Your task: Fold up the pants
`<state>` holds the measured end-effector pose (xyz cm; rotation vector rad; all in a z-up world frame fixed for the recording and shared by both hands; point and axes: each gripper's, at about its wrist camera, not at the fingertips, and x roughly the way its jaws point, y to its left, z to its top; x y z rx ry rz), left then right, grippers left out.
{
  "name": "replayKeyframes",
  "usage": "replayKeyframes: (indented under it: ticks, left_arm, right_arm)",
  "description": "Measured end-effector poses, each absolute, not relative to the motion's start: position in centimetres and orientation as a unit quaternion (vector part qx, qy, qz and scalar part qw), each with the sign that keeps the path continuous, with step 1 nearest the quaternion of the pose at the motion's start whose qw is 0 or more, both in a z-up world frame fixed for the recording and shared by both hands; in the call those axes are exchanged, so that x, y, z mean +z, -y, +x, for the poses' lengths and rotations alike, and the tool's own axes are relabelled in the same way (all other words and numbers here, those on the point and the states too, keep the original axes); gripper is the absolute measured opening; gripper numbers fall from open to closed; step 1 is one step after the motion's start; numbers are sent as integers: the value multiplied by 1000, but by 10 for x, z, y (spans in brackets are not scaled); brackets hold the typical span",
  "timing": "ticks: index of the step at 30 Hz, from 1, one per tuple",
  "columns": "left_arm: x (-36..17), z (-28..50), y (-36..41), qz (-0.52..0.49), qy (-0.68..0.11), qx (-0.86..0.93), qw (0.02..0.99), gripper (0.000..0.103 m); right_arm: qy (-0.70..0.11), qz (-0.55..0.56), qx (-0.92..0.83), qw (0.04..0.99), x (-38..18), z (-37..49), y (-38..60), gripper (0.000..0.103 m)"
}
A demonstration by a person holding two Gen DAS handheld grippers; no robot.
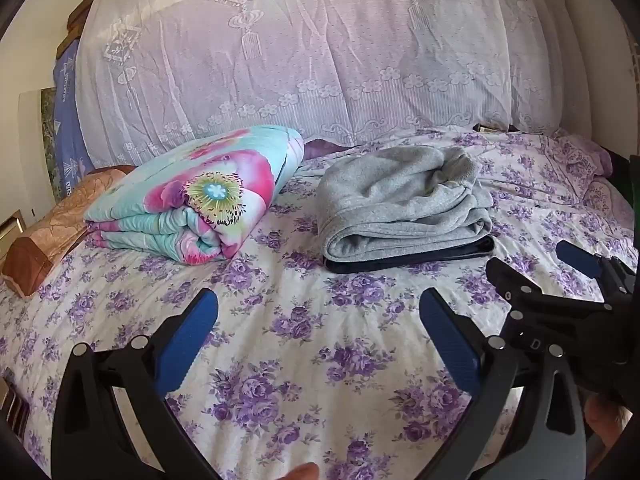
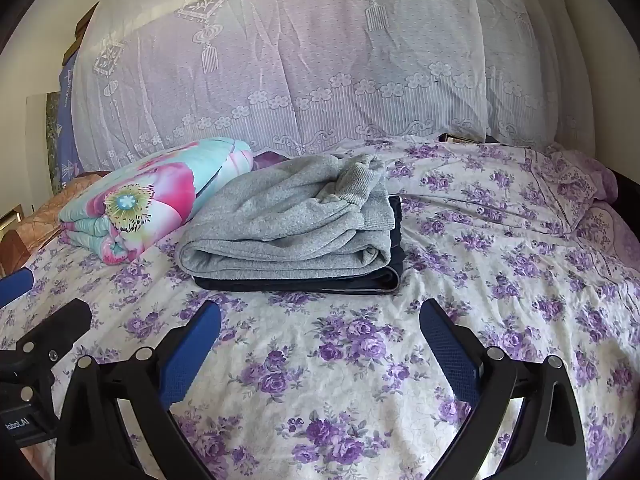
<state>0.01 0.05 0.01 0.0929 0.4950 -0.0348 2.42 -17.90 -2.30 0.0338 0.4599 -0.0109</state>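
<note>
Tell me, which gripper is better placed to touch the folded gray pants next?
Probably the right gripper: the gray pants lie straight ahead of it, while they sit off to the right of the left gripper. Both are open.

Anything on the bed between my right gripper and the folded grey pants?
No. Only bare floral sheet lies between the open right gripper and the grey pants, which rest on a dark folded garment.

Grey pants (image 2: 288,224) over dark navy garment (image 2: 304,282); beside them turquoise-pink floral quilt (image 2: 148,200); beneath, purple-rose bedsheet (image 2: 360,360).
</note>
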Motion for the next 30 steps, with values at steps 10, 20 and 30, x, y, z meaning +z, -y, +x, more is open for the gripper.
replayKeyframes:
  ticks: [10,20,30]
  left_arm:
    - [1,-1,1,51,-242,-16,969,98]
    - [0,-2,3,51,-243,-14,969,98]
    - [-2,-2,3,51,-244,-15,968,98]
  right_arm:
    - [-226,18,-6,974,-24,23,179,100]
    - [-228,19,-5,973,-24,24,180,100]
    - [-228,20,-4,973,-23,24,179,100]
